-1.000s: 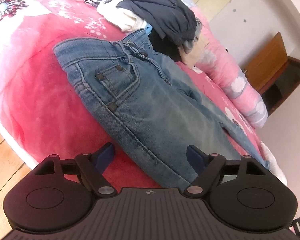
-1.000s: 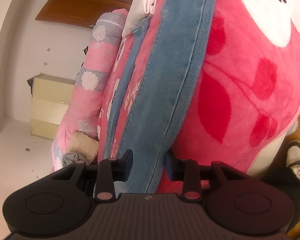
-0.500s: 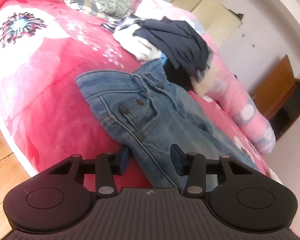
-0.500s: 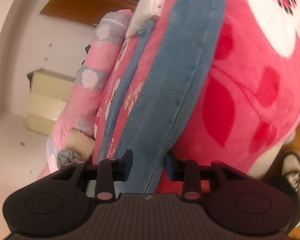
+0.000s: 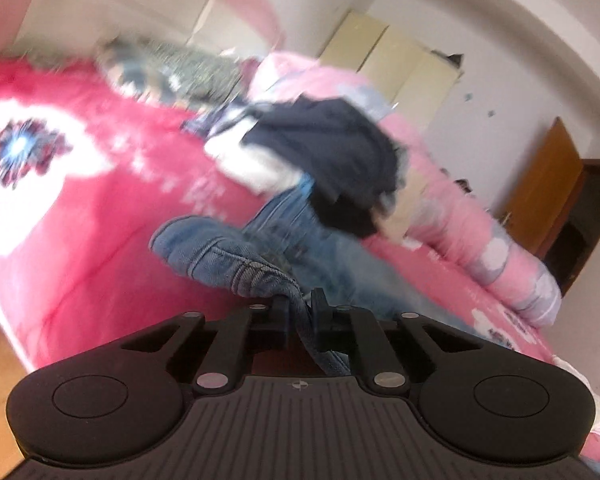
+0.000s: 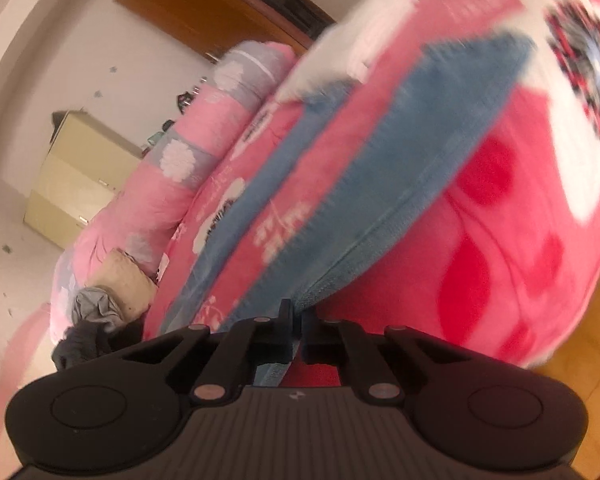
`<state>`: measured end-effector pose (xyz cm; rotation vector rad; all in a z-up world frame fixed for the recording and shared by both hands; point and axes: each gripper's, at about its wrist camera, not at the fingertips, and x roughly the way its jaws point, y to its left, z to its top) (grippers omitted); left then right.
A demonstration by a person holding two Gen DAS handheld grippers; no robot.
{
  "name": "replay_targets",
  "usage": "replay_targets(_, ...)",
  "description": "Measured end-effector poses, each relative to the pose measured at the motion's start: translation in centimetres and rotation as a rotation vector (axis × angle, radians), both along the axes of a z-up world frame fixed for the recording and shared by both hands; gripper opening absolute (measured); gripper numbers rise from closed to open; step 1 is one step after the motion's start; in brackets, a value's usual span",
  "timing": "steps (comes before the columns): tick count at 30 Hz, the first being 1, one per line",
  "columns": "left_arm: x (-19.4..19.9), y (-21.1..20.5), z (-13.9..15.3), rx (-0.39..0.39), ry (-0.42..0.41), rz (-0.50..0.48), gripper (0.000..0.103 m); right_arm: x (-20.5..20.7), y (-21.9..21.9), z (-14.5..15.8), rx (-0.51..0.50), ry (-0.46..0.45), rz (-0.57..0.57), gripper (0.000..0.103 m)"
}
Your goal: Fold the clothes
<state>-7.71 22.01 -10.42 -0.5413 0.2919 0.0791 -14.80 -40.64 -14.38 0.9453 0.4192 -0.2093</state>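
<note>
A pair of blue jeans (image 5: pixel 228 256) lies across the red flowered bedspread (image 5: pixel 72 216). In the left wrist view my left gripper (image 5: pixel 300 300) is shut on the jeans' waist edge, and the denim bunches up just above the fingers. In the right wrist view my right gripper (image 6: pixel 298 312) is shut on the side seam of one blue jeans leg (image 6: pixel 412 176), which runs away toward the top right. The other leg (image 6: pixel 260 196) lies beside it to the left. Both views are blurred by motion.
A heap of dark, white and beige clothes (image 5: pixel 332 164) sits behind the jeans' waist. A long pink rolled quilt (image 5: pixel 496 248) lines the far side of the bed. A cream cabinet (image 5: pixel 396 64) and a brown door (image 5: pixel 540 188) stand by the wall. Wooden floor (image 6: pixel 596 320) shows at the bed's edge.
My left gripper went from open beside the jeans' waist to shut on it, lifting and bunching the denim. My right gripper closed tightly on the leg seam and both cameras tilted upward.
</note>
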Motion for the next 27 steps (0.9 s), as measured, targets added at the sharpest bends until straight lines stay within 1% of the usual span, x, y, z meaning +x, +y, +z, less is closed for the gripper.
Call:
replay_targets(4, 2.1, -0.5, 1.7, 0.023, -0.06, -0.019, 0.007, 1.5, 0.6, 3.3, -0.104, -0.014, 0.011, 0.003)
replay_targets(9, 6.0, -1.1, 3.3, 0.032, -0.123, -0.039, 0.007, 4.8, 0.5, 7.4, -0.178, -0.044, 0.031, 0.003)
replay_targets(12, 8.6, -1.4, 3.9, 0.026, -0.147, -0.041, 0.007, 7.6, 0.3, 9.6, -0.221, -0.05, 0.048, 0.002)
replay_targets(16, 12.6, -2.0, 4.4, 0.016, -0.149, -0.036, 0.007, 12.7, 0.1, 11.5, -0.27, -0.017, 0.069, 0.002)
replay_targets(18, 14.8, -2.3, 4.5, 0.023, -0.129, -0.036, 0.007, 15.4, -0.1, 12.1, -0.287, -0.001, 0.077, 0.002)
replay_targets(21, 18.6, -3.1, 4.0, 0.056, -0.075, -0.036, 0.007, 19.6, -0.3, 12.4, -0.307, 0.025, 0.086, 0.002)
replay_targets(24, 22.6, -3.5, 2.8, 0.073, 0.023, -0.043, 0.007, 24.3, -0.7, 11.4, -0.297, 0.068, 0.1, 0.002)
replay_targets(27, 26.3, -3.3, 1.1, 0.053, 0.145, -0.063, 0.007, 29.0, -1.5, 9.1, -0.269, 0.123, 0.121, 0.002)
